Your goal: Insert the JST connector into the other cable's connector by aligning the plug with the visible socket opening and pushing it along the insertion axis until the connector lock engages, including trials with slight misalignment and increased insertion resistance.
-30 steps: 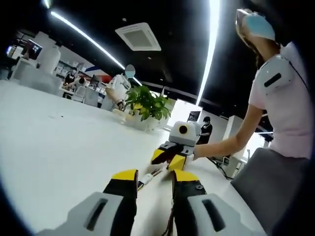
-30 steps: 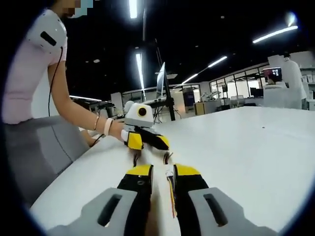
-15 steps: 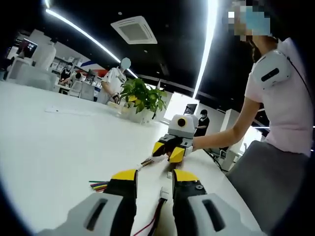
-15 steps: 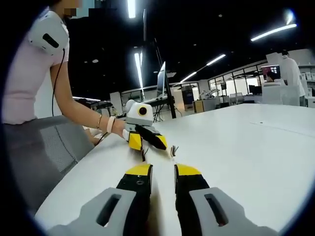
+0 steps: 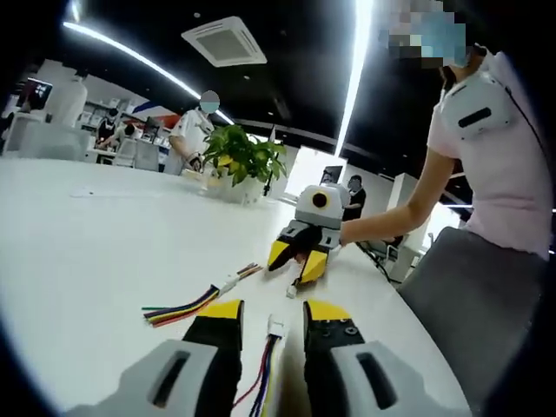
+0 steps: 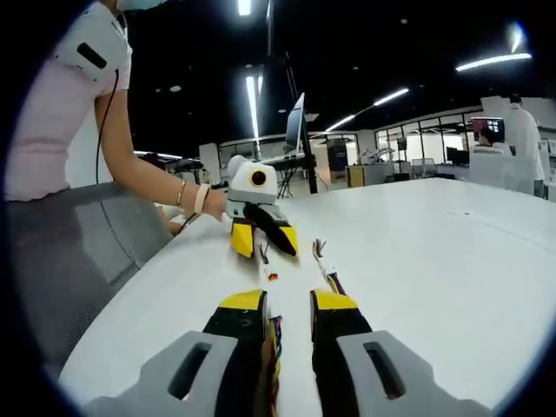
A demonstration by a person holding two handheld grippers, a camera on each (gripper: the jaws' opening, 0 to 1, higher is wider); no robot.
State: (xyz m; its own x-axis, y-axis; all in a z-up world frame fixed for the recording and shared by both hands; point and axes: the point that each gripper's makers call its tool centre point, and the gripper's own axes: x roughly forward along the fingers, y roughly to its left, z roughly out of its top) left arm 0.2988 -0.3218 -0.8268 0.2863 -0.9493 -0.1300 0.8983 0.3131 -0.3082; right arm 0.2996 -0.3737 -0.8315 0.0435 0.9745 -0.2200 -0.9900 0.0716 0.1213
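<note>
Two short multicoloured cables lie apart on the white table (image 5: pixel 95 234). One white JST connector (image 5: pixel 276 327) rests between the jaws of my left gripper (image 5: pixel 274 311), which is open; its wires trail toward me. The other cable (image 5: pixel 184 306) lies to the left, with its white connector (image 5: pixel 228 282) pointing at my right gripper (image 5: pixel 295 262), which faces me, open. In the right gripper view, my right gripper (image 6: pixel 287 301) is open over a wire bundle (image 6: pixel 274 337) with a small connector (image 6: pixel 270 274) ahead. A second cable (image 6: pixel 327 268) lies to the right. The left gripper (image 6: pixel 265 243) stands open beyond.
A potted plant (image 5: pixel 245 162) stands at the table's far side. The person holding the grippers stands at the table's edge (image 5: pixel 486 174). The table edge (image 6: pixel 130 304) runs along the left in the right gripper view. Other people work in the background.
Both grippers have drawn back from each other. The cables that were at the jaws a second ago now lie loose on the table between them.
</note>
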